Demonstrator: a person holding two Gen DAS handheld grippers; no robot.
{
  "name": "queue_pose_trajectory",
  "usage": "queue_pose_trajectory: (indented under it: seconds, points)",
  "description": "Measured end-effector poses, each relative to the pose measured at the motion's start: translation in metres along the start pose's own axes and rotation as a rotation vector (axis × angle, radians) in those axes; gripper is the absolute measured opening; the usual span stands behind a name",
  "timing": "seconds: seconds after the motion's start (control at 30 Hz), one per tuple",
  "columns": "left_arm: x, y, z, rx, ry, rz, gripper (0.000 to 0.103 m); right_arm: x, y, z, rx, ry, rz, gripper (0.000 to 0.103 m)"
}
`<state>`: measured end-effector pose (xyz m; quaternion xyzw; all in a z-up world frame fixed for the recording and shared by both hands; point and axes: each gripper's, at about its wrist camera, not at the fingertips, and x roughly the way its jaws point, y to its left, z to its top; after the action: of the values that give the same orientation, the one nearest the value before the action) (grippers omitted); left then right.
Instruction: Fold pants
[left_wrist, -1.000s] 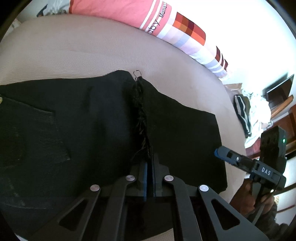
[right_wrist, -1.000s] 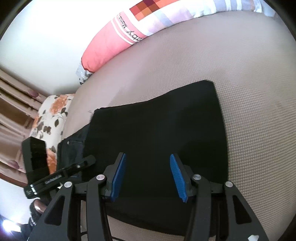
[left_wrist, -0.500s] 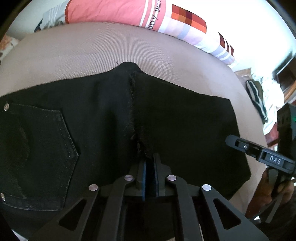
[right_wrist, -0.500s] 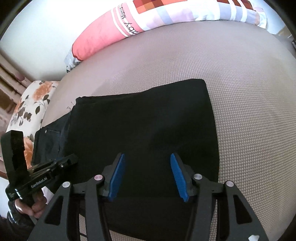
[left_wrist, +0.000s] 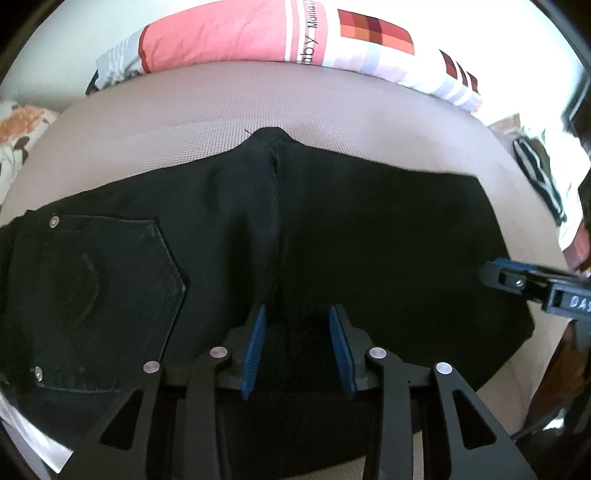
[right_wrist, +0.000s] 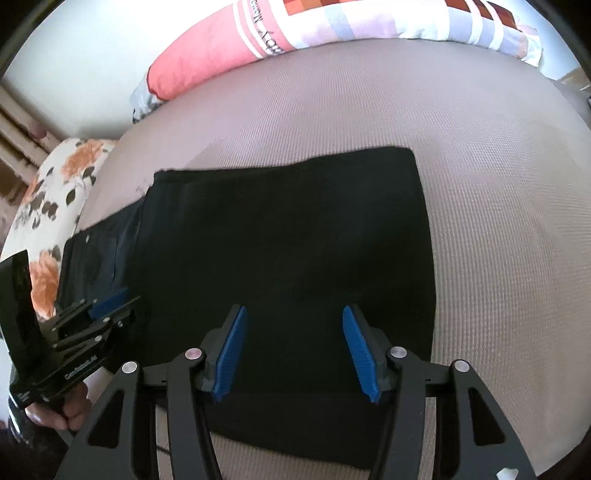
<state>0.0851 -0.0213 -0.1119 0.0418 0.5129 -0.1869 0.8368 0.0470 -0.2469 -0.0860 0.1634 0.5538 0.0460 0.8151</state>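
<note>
The black pants lie flat on the beige bed, legs folded over the seat, with the hem edge running down the middle and a back pocket at the left. My left gripper is open and empty just above the hem's near end. My right gripper is open and empty over the folded pants near their front edge. Each gripper shows in the other's view, the right one at the pants' right edge and the left one at their left side.
A long pink, white and checked pillow lies along the far side of the bed. A floral cushion sits at the left. Clothes are piled off the bed to the right.
My left gripper was shut on the hem edge of the folded leg; it has laid it flat and opened. The right gripper stayed open above the pants.
</note>
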Motion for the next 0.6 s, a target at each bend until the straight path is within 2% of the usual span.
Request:
queue_pose_trajectory:
  seconds: [0.07, 0.17, 0.27, 0.4, 0.5, 0.6]
  points:
    - [-0.002, -0.004, -0.007, 0.026, -0.002, 0.014, 0.048, -0.003, 0.001, -0.006, -0.016, 0.023, -0.007, 0.051]
    - [-0.004, -0.010, -0.019, 0.067, -0.010, 0.032, 0.054, -0.007, 0.002, -0.017, -0.032, 0.055, -0.010, 0.051]
    - [-0.006, -0.014, -0.027, 0.095, -0.029, 0.050, 0.057, -0.010, -0.001, -0.028, -0.035, 0.073, -0.004, 0.051]
    - [-0.006, -0.009, -0.029, 0.072, -0.025, 0.036, 0.058, -0.014, -0.001, -0.035, -0.039, 0.077, -0.005, 0.051]
    - [-0.006, -0.009, -0.028, 0.072, -0.026, 0.041, 0.059, -0.020, -0.002, -0.030, -0.031, 0.039, -0.004, 0.052]
    - [-0.006, -0.010, -0.030, 0.070, -0.031, 0.045, 0.061, -0.028, -0.007, -0.013, -0.028, -0.053, -0.016, 0.051]
